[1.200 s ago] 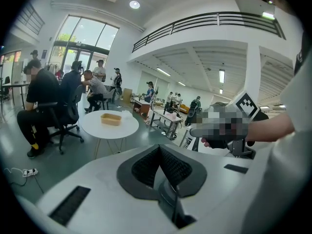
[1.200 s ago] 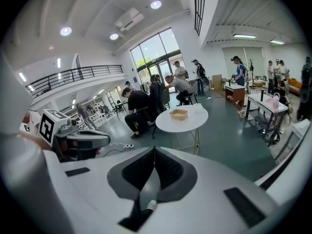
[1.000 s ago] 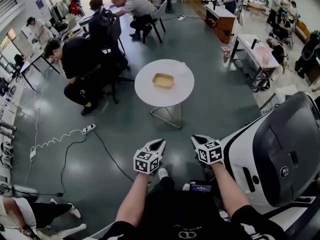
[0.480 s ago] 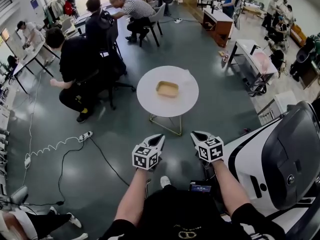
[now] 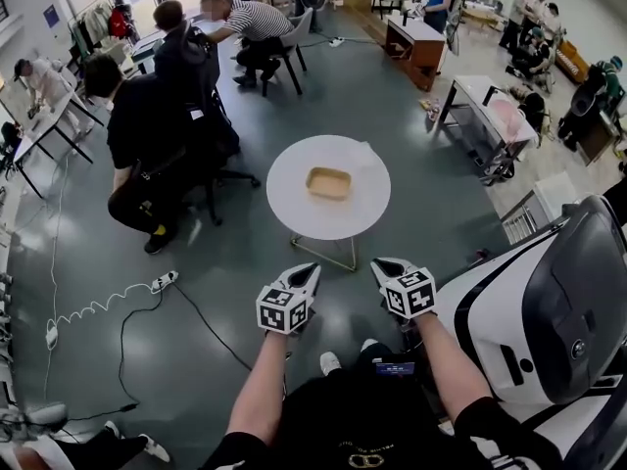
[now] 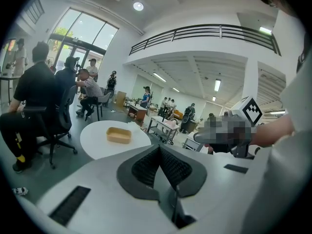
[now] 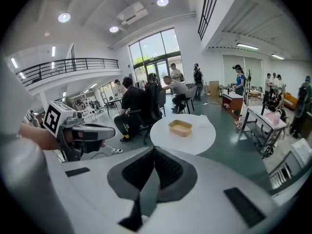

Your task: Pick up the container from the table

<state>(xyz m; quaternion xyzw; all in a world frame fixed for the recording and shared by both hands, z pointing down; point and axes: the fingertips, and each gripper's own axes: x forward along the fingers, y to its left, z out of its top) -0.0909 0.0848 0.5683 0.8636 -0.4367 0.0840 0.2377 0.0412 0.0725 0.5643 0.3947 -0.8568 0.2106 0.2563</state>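
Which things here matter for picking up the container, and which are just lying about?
Job: container, round white table under it, left gripper and right gripper, both shut and empty.
Lying about: power strip on the floor, seated person in black, wooden desk.

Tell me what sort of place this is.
Probably an open-plan workshop or lab hall: seated people sit among desks, a black-railed mezzanine balcony runs overhead, and a round white table bearing a tan rectangular container stands on grey floor.
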